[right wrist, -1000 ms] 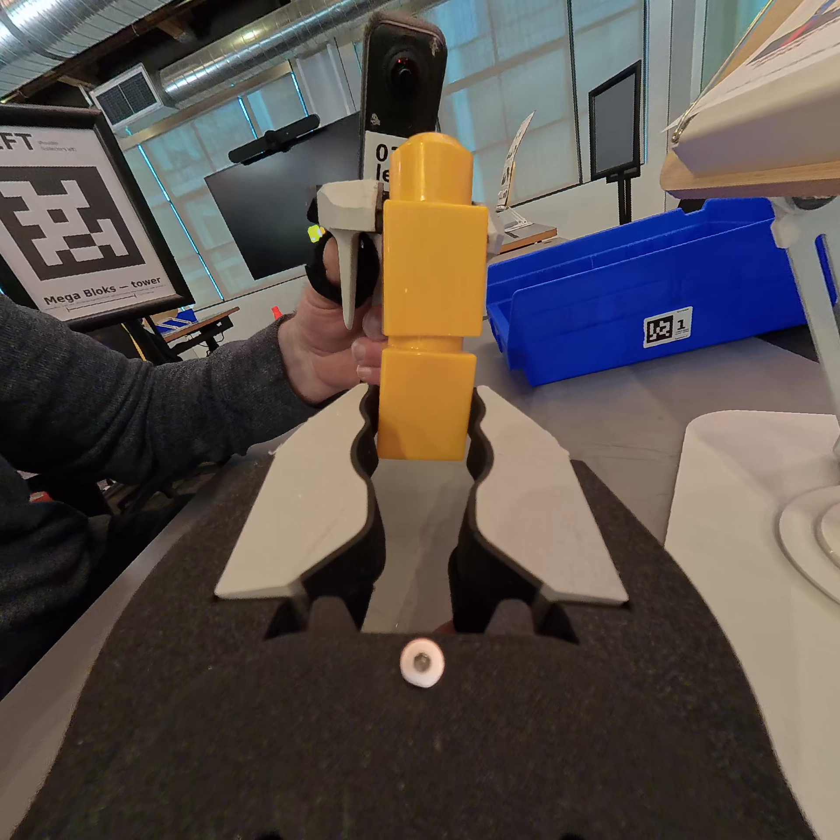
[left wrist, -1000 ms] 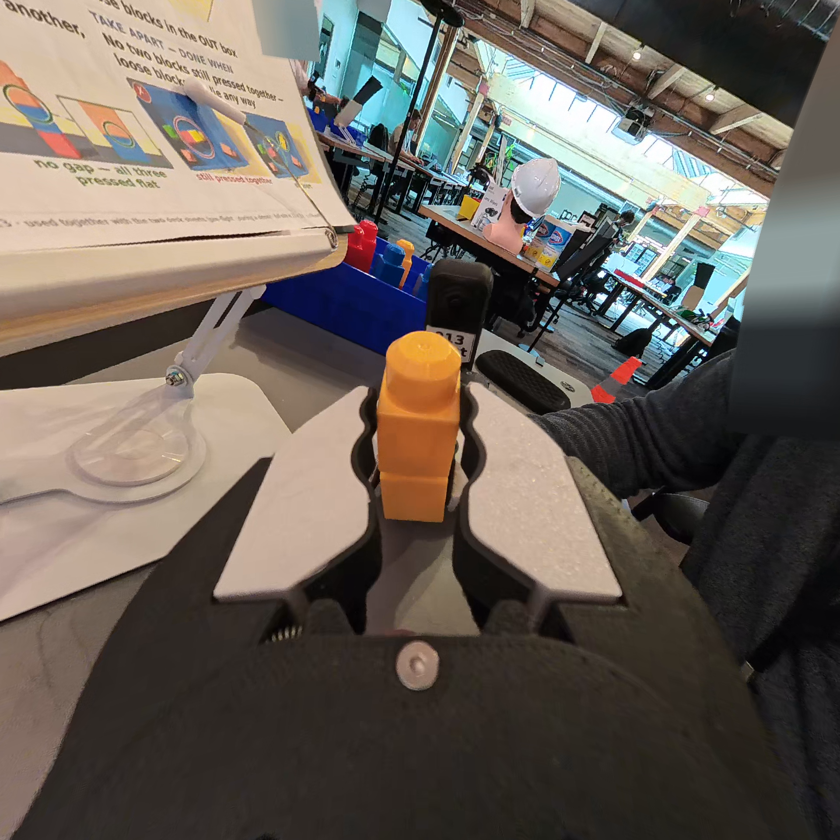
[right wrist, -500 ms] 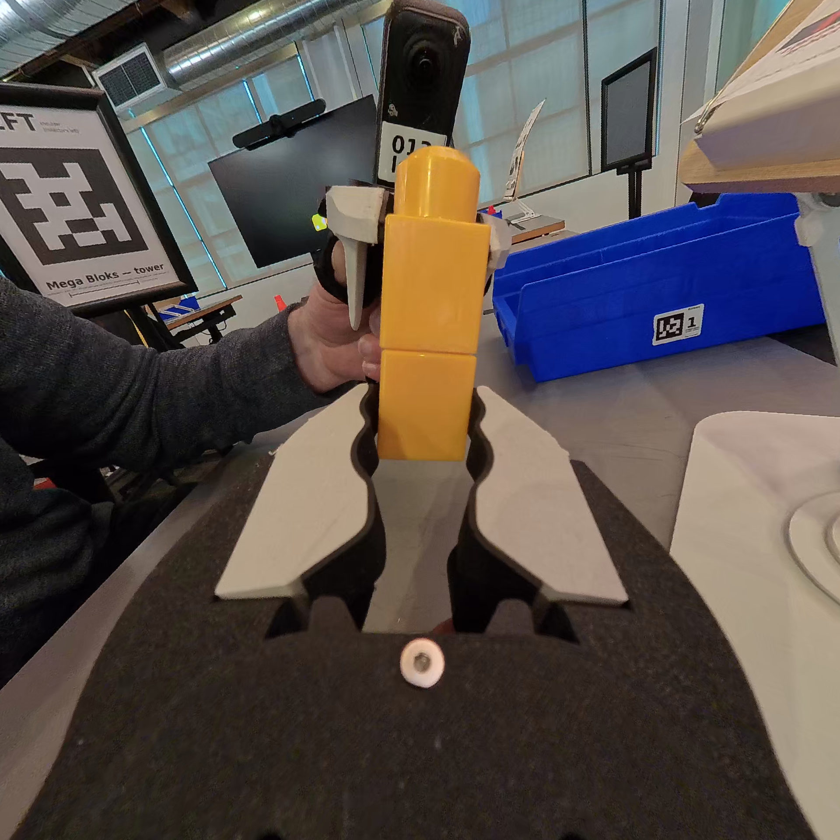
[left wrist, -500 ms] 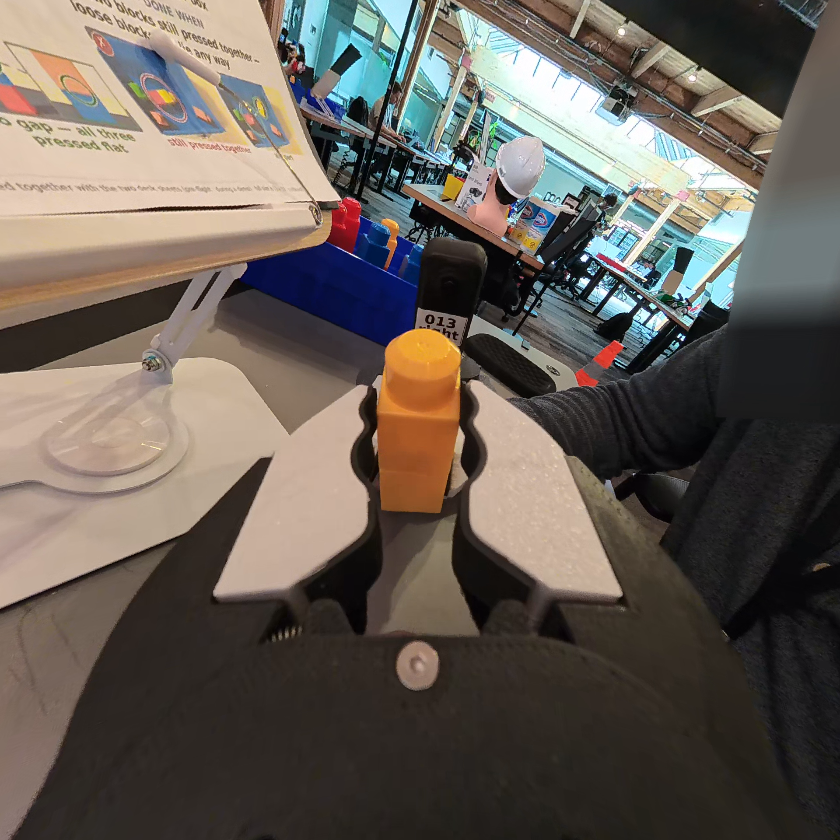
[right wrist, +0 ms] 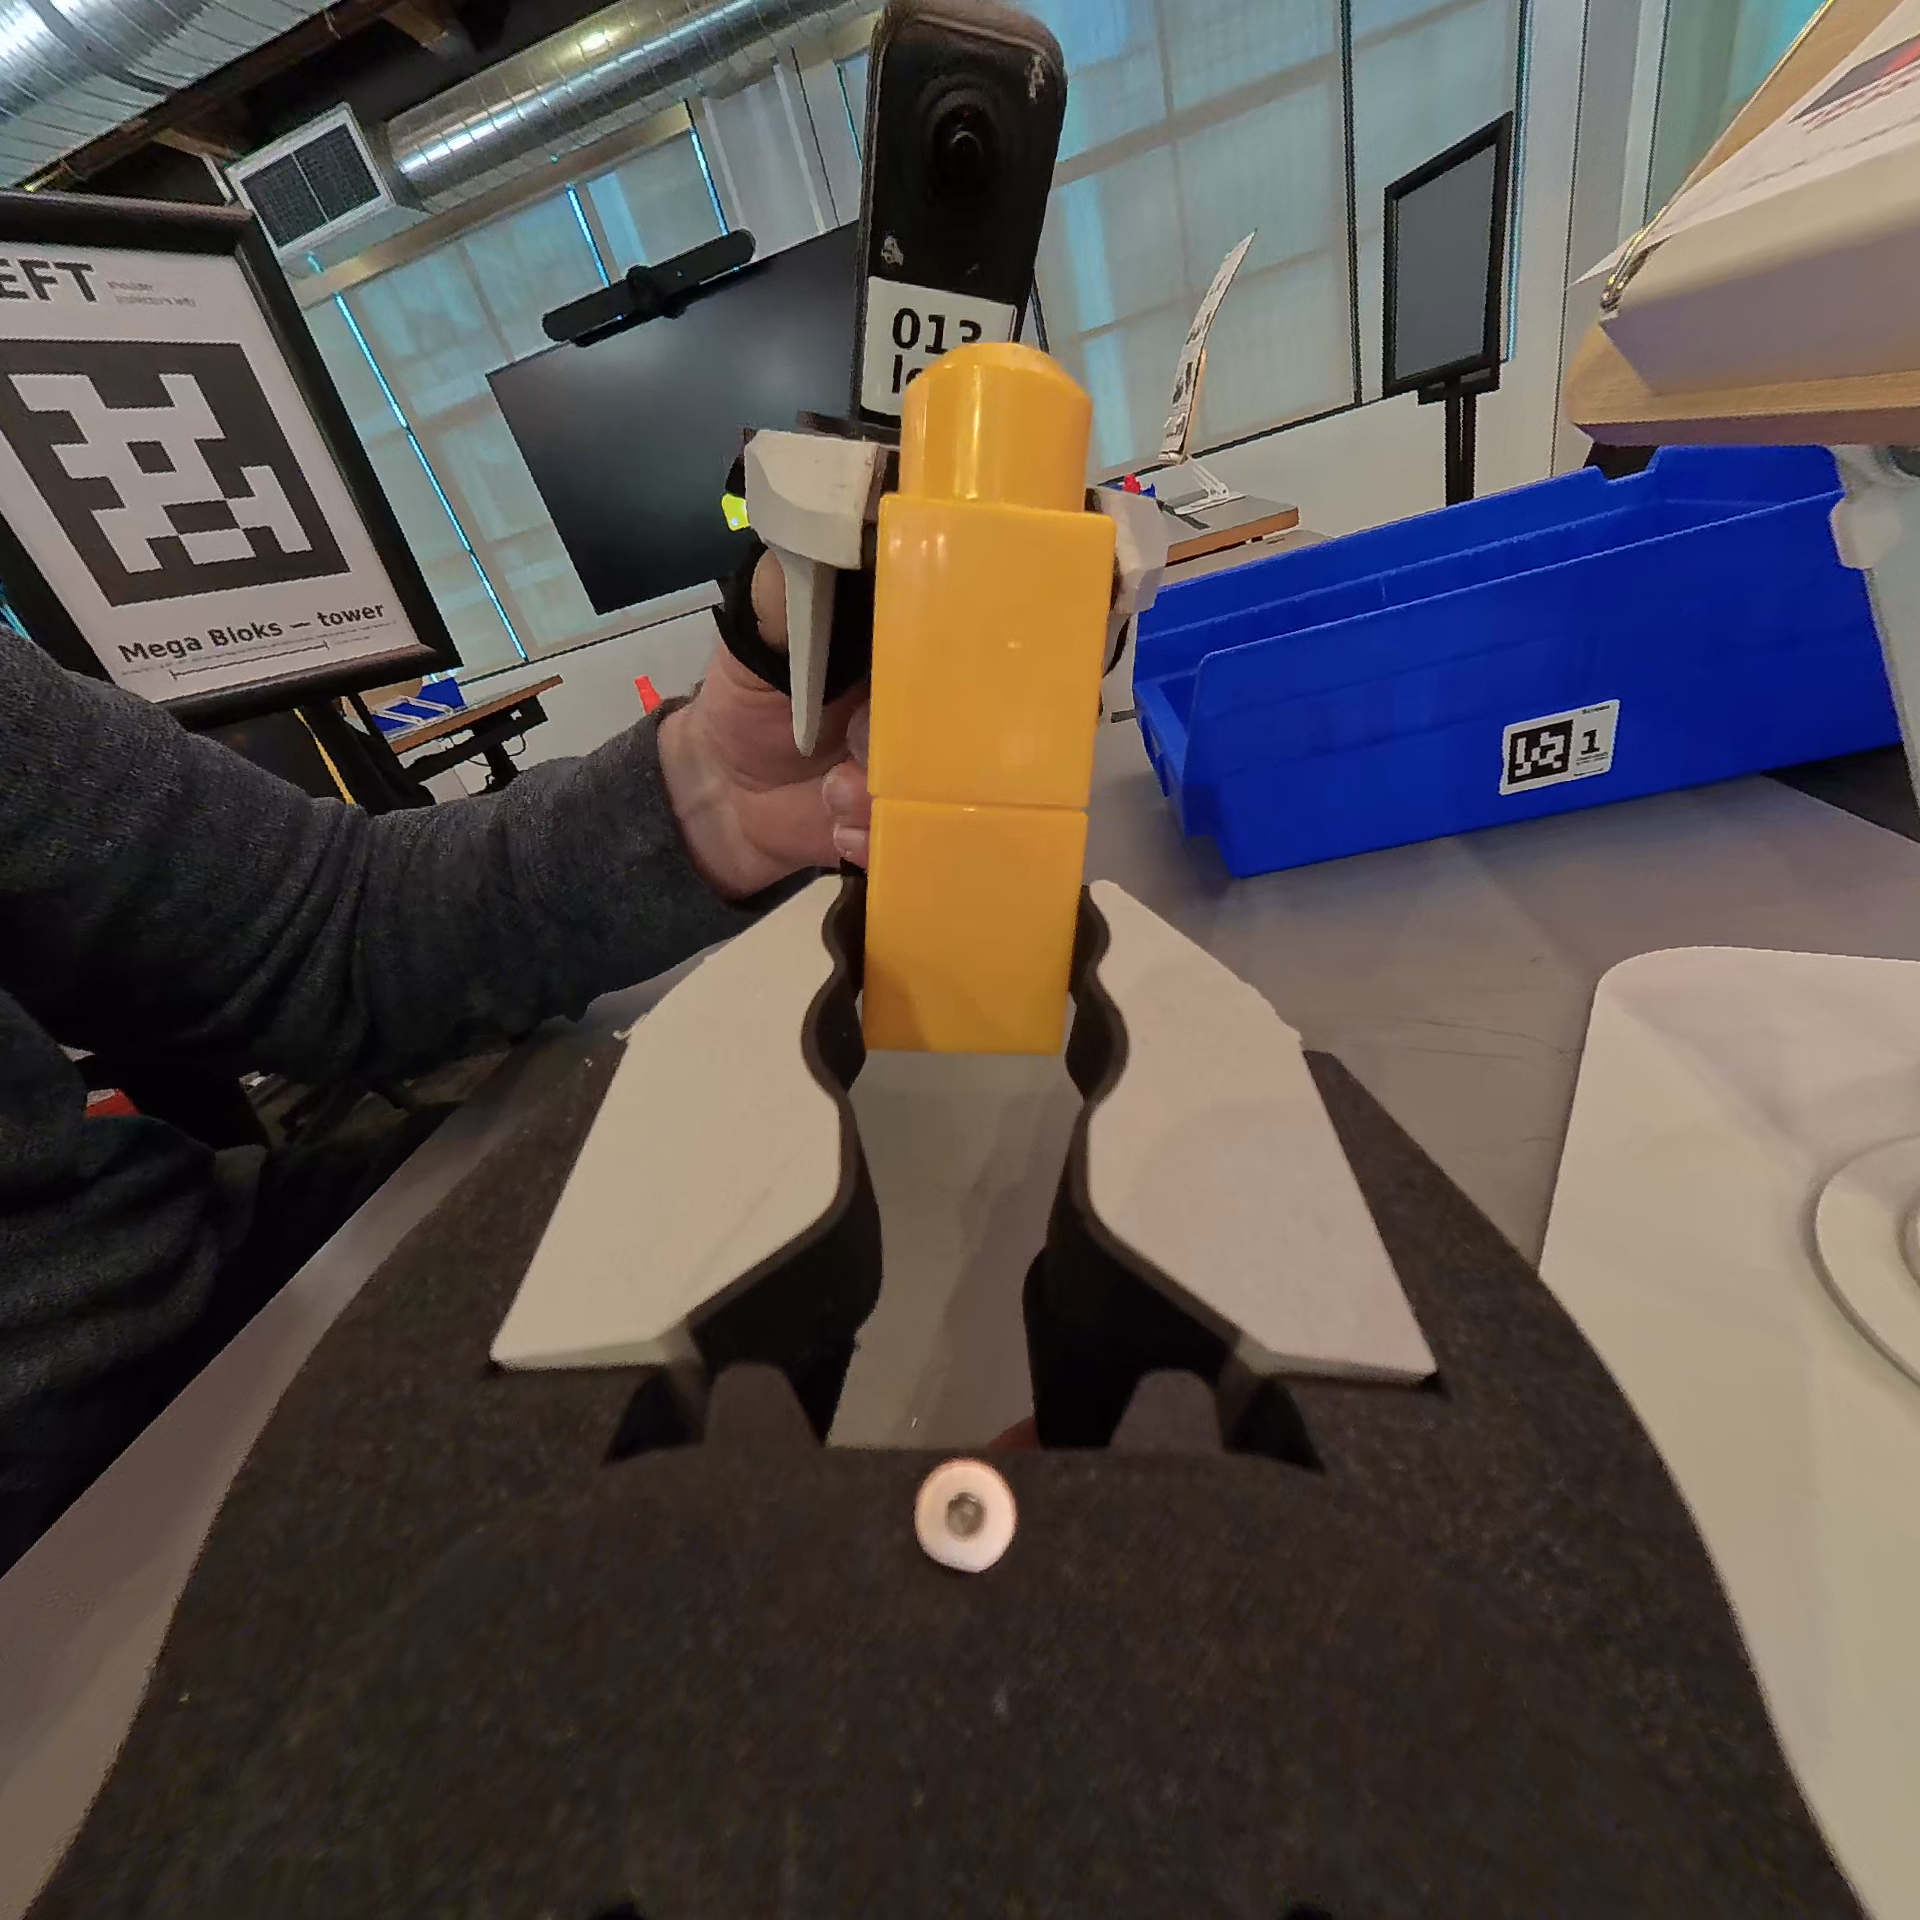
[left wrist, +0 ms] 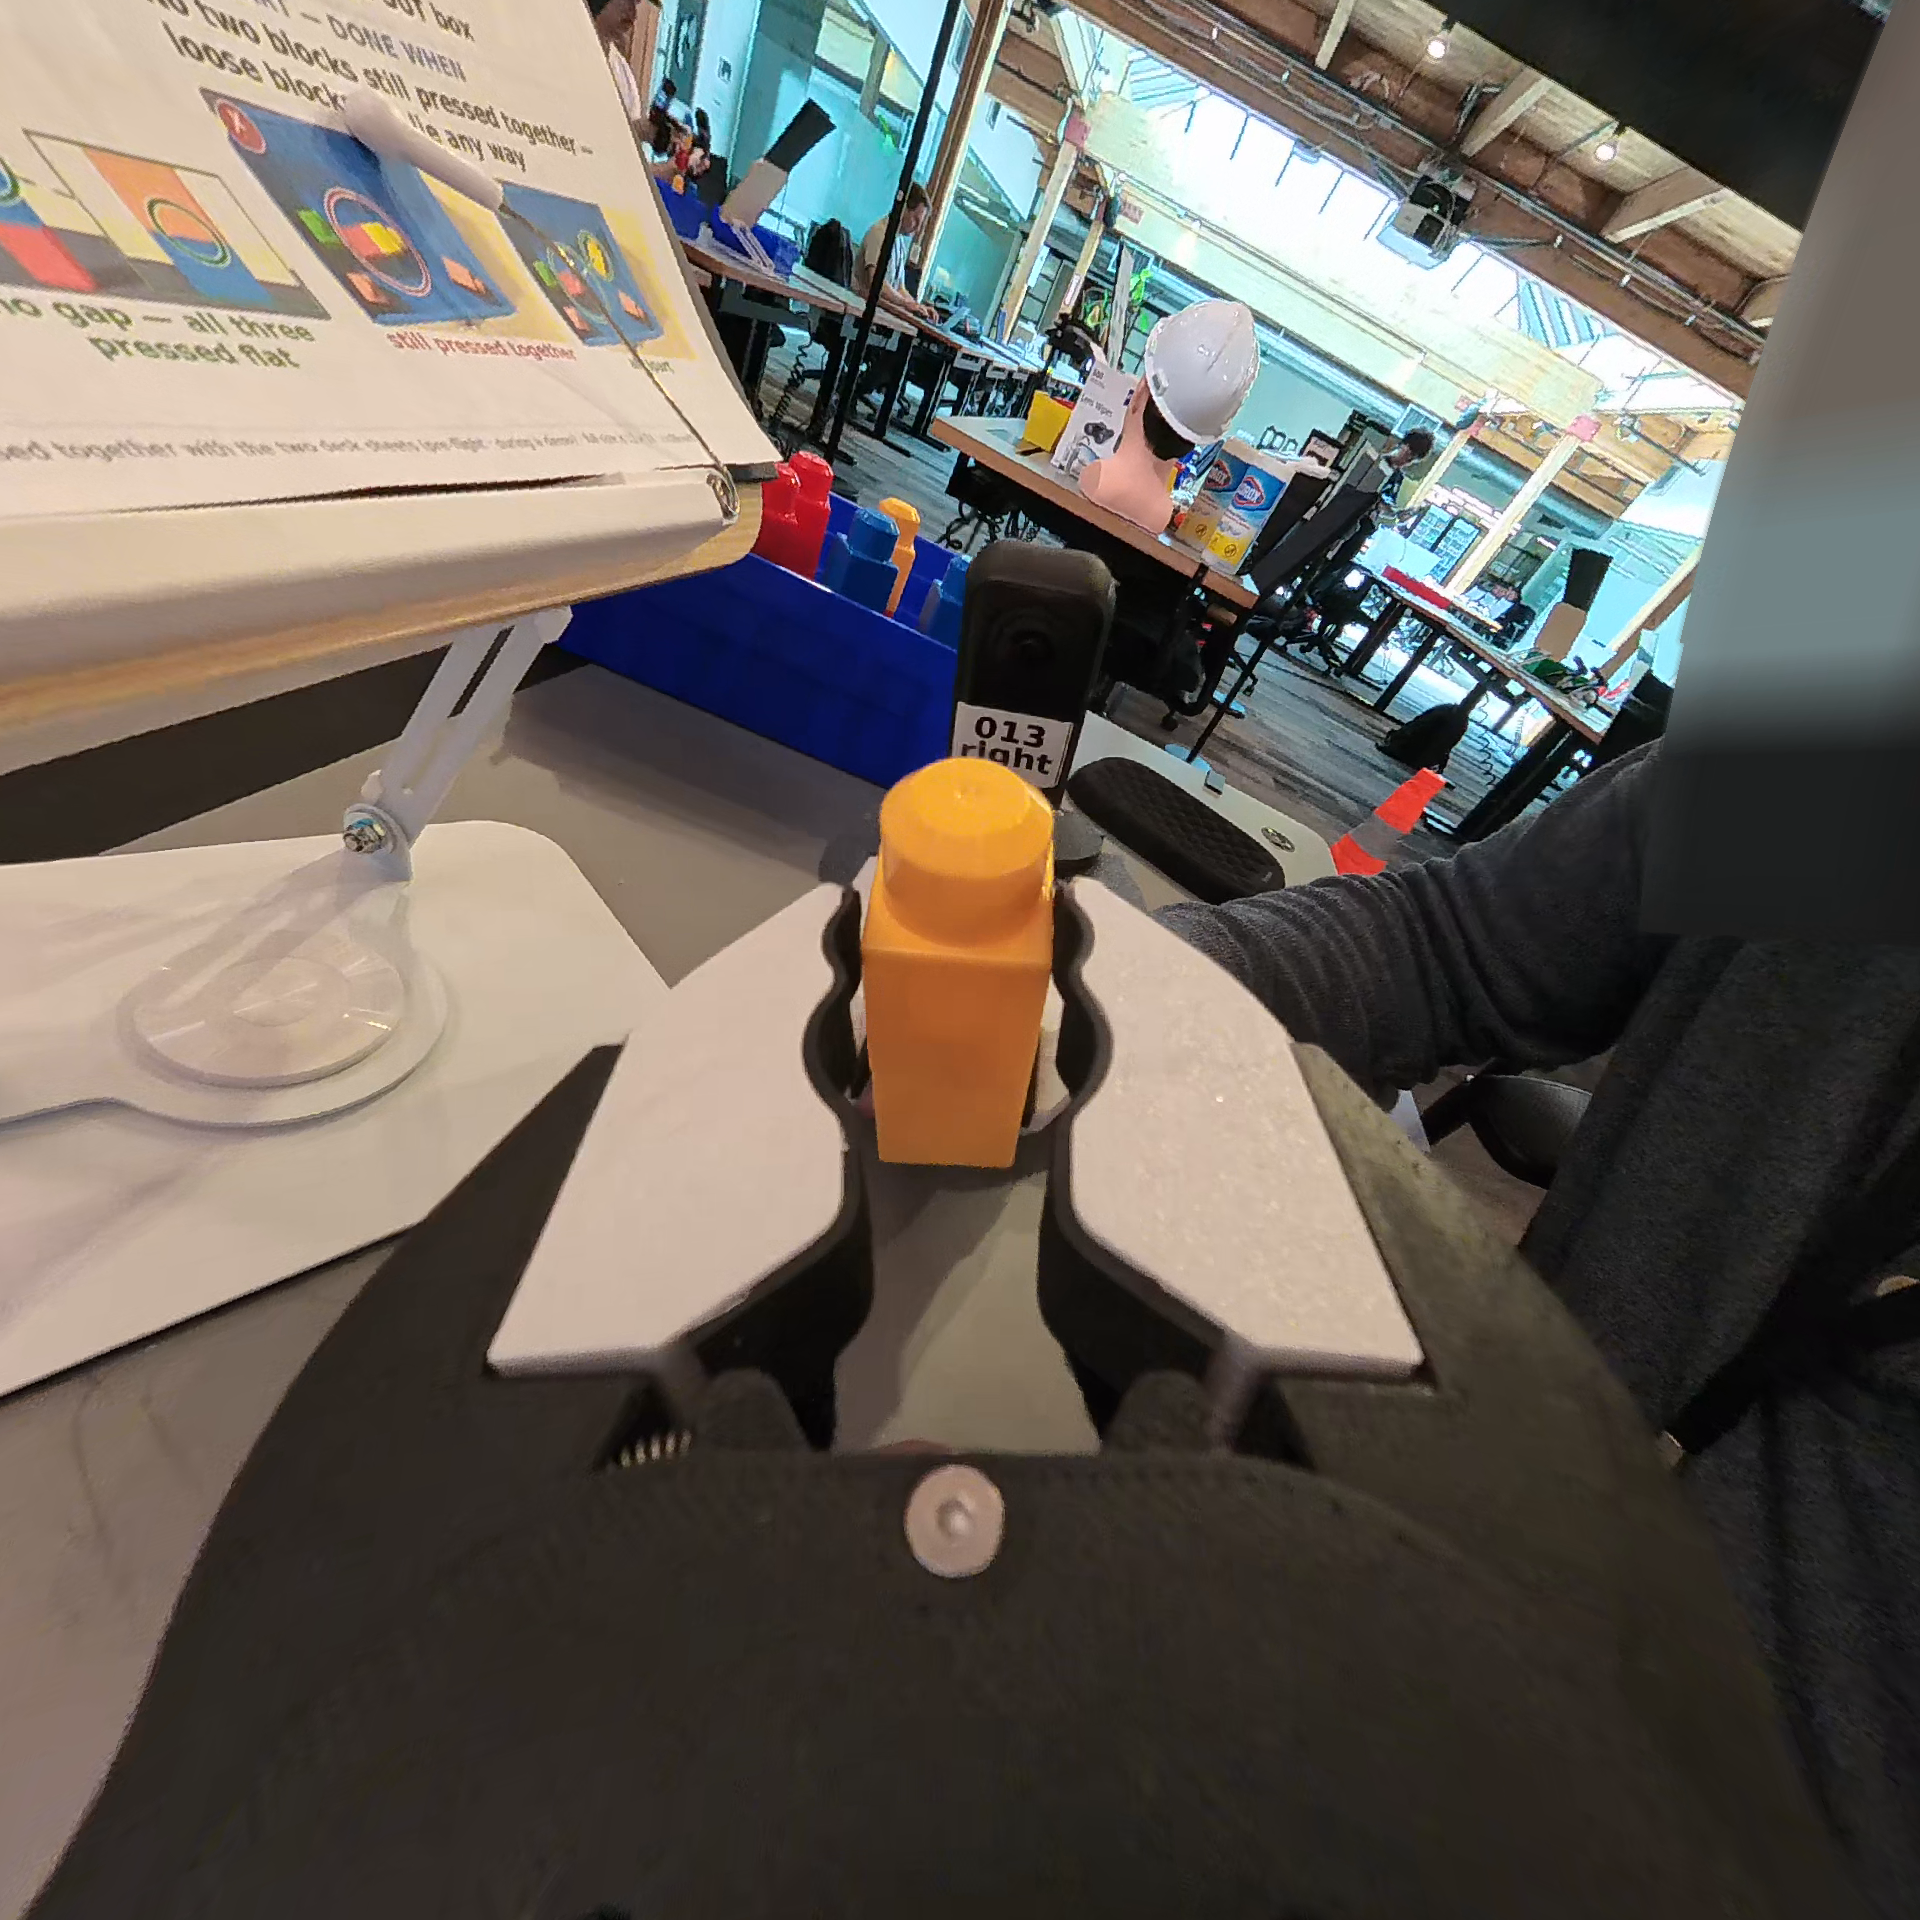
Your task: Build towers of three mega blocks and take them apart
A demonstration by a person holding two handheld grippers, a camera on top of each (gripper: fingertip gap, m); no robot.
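Two orange-yellow mega blocks are stacked with no gap at the seam. In the right wrist view my right gripper (right wrist: 966, 935) is shut on the lower block (right wrist: 966, 956). The upper block (right wrist: 987, 644), with its round stud on top, stands above it. My left gripper's white fingers (right wrist: 810, 499) clamp that upper block from behind, held by a hand. In the left wrist view my left gripper (left wrist: 956, 935) is shut on the upper block (left wrist: 956, 997). The lower block and the right gripper's fingers are mostly hidden behind it.
A blue bin (left wrist: 748, 644) holds several red, blue and orange blocks behind a document stand on a white base (left wrist: 260, 997). Another blue bin (right wrist: 1507, 665) stands at the right. A framed marker sign (right wrist: 177, 468) stands at the left. A person's dark sleeve (left wrist: 1455, 956) lies at the right. The tips of one gripper are about 5 cm away from the tips of the other.
The two orange blocks have been pushed together. The gap with the stud showing between them has closed to a tight seam. Both grippers kept their hold.
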